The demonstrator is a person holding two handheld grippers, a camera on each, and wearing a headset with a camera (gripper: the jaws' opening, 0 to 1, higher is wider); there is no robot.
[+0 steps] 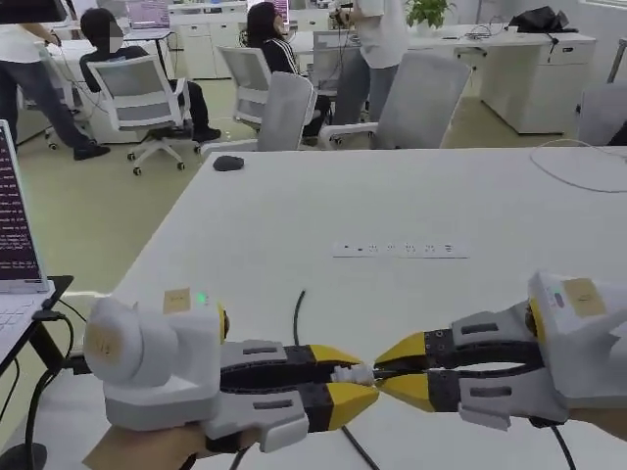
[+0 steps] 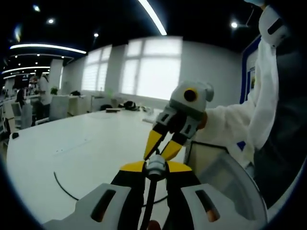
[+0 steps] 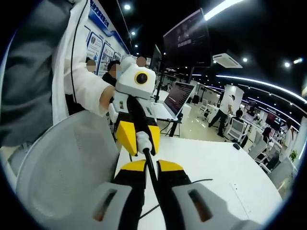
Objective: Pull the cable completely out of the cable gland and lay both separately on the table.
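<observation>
Ceiling strips (image 2: 153,17) and windows (image 2: 151,67) beyond the jaws are glaring brightly; the tabletop (image 1: 411,206) is reflecting even light, and fisheye edges are bending, darkening.

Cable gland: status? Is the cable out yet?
Left gripper shut on cable gland. Right gripper shut on cable beside it. Cable not yet out; gland held above table. Nothing blocking.
</observation>
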